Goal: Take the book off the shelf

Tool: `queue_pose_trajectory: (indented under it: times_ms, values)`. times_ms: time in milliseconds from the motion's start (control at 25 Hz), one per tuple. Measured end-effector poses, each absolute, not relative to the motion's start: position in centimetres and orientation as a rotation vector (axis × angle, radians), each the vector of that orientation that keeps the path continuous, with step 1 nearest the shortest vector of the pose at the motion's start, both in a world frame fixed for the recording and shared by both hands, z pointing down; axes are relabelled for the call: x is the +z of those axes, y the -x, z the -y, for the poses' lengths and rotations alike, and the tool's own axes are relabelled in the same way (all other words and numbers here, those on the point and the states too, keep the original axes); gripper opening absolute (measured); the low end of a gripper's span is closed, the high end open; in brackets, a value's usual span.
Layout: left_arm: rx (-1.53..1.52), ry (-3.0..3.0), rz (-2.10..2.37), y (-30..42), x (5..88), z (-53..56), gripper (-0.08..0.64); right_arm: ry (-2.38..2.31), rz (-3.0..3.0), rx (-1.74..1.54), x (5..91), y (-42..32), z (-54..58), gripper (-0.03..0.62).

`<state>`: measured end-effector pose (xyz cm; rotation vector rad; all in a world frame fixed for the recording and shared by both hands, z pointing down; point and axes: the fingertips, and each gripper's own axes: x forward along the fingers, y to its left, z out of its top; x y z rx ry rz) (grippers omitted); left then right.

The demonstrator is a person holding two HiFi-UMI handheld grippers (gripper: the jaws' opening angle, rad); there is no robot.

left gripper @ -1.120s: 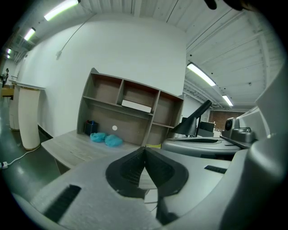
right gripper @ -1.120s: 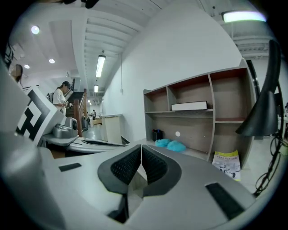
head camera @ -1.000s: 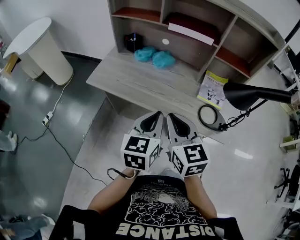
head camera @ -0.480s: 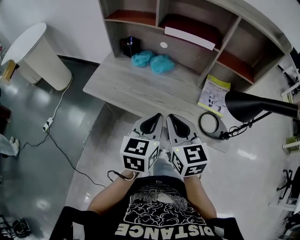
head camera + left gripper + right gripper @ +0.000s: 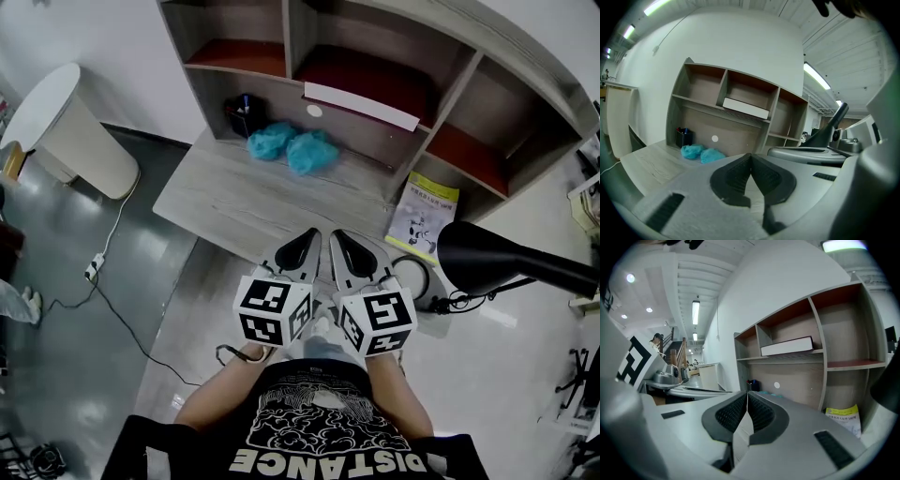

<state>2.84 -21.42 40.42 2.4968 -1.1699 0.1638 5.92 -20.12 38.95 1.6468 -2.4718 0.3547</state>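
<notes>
Shut and empty, left gripper point(image 5: 307, 234) and right gripper point(image 5: 336, 235) side by side at the near edge of the desk point(image 5: 234, 192) — well apart from the book point(image 5: 361, 105) lying flat in the middle compartment of the shelf point(image 5: 456, 92). Could shove the book deeper if brought up without opening, or clip the lamp point(image 5: 483, 258) at the right — or grab the yellow booklet point(image 5: 427, 208) below by mistake.

A pale wood desk point(image 5: 253, 192) stands against a white wall point(image 5: 103, 28), with an open shelf unit point(image 5: 287, 37) along its back edge. 1 round white table point(image 5: 75, 131) stands at the left on the glossy grey floor point(image 5: 56, 356). 1 black lamp point(image 5: 478, 258) sits at the right. Ceiling strip lights point(image 5: 815, 75) glow.
</notes>
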Motion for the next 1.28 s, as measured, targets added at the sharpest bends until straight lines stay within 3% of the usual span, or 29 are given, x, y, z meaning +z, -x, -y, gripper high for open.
queue_pose_trajectory:
  times_ms: [600, 880, 1280]
  values:
    - [-0.305, -2.118, 0.803, -7.0, 36.6, 30.0, 0.011, -1.746, 2.507, 0.281, 35.6, -11.0, 25.3, 0.018]
    - [-0.389, -2.026, 0.601, -7.3, 34.9, 34.1, 0.012, -1.873, 2.398, 0.255, 35.2, -10.8, 27.7, 0.018]
    - [-0.390, -1.912, 0.349, -7.0, 33.7, 38.1, 0.155, -2.065, 2.231, 0.223, 34.7, -9.2, 30.4, 0.018]
